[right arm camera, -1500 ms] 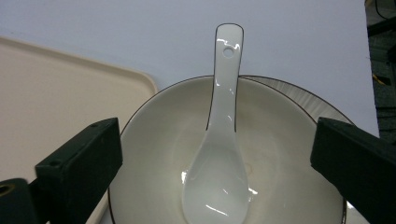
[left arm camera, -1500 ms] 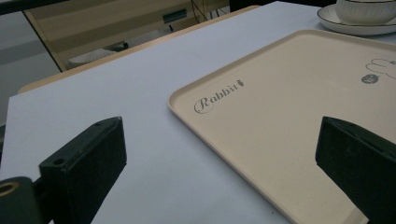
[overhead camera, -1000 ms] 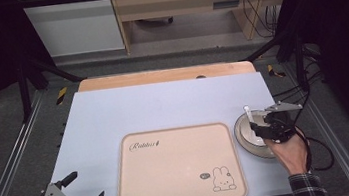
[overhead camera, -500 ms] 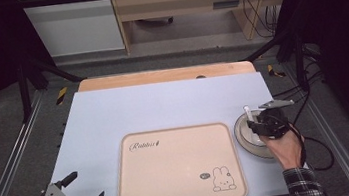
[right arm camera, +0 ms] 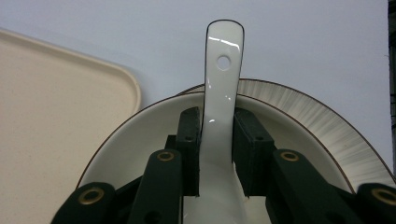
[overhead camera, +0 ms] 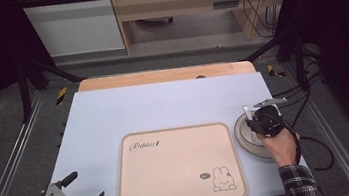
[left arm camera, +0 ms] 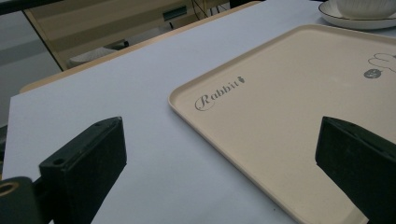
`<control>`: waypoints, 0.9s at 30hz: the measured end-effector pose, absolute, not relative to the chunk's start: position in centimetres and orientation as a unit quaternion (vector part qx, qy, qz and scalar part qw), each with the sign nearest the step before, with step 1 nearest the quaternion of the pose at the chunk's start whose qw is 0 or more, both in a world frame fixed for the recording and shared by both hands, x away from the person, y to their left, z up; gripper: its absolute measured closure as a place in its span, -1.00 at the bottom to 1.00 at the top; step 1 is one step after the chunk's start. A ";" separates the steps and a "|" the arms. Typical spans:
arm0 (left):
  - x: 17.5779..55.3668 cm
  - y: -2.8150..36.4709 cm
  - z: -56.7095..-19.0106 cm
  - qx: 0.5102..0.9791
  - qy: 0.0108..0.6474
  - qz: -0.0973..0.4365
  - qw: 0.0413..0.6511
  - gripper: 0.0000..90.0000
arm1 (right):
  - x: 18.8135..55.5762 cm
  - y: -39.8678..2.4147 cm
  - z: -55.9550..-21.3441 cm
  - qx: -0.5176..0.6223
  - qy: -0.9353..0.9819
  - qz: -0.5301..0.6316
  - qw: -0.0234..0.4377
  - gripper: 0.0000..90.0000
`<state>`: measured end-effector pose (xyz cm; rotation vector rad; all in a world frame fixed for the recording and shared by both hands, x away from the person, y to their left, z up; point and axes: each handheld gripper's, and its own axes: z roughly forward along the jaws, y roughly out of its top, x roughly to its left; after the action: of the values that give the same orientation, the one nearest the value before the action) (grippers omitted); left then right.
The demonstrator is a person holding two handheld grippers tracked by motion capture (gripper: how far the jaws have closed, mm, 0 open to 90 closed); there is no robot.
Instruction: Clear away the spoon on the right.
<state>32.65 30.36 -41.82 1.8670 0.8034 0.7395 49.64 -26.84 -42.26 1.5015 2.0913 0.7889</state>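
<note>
The hand-held gripper (right arm camera: pixel 217 154) has its two black jaws closed on the handle of a white spoon (right arm camera: pixel 222 84). Under it is a white bowl (right arm camera: pixel 149 135) on a ribbed plate (right arm camera: pixel 327 126). A beige tray (right arm camera: pixel 56 116) lies just beside on the pale tabletop (right arm camera: pixel 303 42).

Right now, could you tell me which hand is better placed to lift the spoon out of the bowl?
The right: its tool is already shut on the spoon over the bowl. The left tool sits open at the near left corner.
</note>
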 end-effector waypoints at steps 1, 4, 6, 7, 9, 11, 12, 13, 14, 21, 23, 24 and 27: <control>32.6 30.4 -41.8 0.762 0.328 0.302 0.470 -0.97 | 49.6 -26.8 -42.2 0.542 0.759 0.283 0.223 0.64; 32.6 30.4 -41.8 0.762 0.328 0.302 0.470 -0.97 | 49.5 -26.8 -42.0 0.543 0.758 0.284 0.223 0.64; 32.6 30.4 -41.8 0.762 0.328 0.302 0.470 -0.97 | 49.4 -26.8 -41.7 0.546 0.756 0.287 0.219 0.65; 32.6 30.3 -41.8 0.762 0.328 0.302 0.470 -0.97 | 49.4 -26.9 -41.6 0.545 0.756 0.289 0.218 0.65; 32.6 30.3 -41.8 0.762 0.328 0.302 0.470 -0.97 | 49.2 -27.0 -41.4 0.548 0.754 0.293 0.212 0.65; 32.6 30.3 -41.8 0.762 0.328 0.303 0.470 -0.97 | 49.1 -27.1 -41.2 0.549 0.753 0.295 0.211 0.65; 32.6 30.3 -41.8 0.762 0.328 0.303 0.470 -0.97 | 49.1 -27.2 -41.1 0.550 0.753 0.296 0.208 0.65; 32.6 30.3 -41.8 0.762 0.328 0.303 0.470 -0.97 | 49.0 -27.2 -41.1 0.550 0.752 0.299 0.206 0.65; 32.6 30.3 -41.8 0.761 0.328 0.303 0.470 -0.97 | 49.0 -27.2 -40.9 0.550 0.753 0.299 0.204 0.65; 32.6 30.3 -41.8 0.761 0.328 0.303 0.471 -0.97 | 48.4 -27.2 -39.7 0.544 0.756 0.303 0.201 0.65; 32.6 30.3 -41.8 0.761 0.328 0.303 0.471 -0.97 | 48.3 -27.3 -39.4 0.544 0.756 0.303 0.201 0.65; 32.6 30.3 -41.8 0.761 0.328 0.303 0.471 -0.97 | 48.2 -27.3 -39.2 0.544 0.756 0.304 0.200 0.65; 32.6 30.3 -41.8 0.761 0.328 0.303 0.471 -0.97 | 48.0 -27.5 -38.6 0.542 0.758 0.304 0.198 0.65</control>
<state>32.61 30.31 -41.77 1.8636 0.8032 0.7425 48.01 -27.49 -38.65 1.5166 2.1207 0.8507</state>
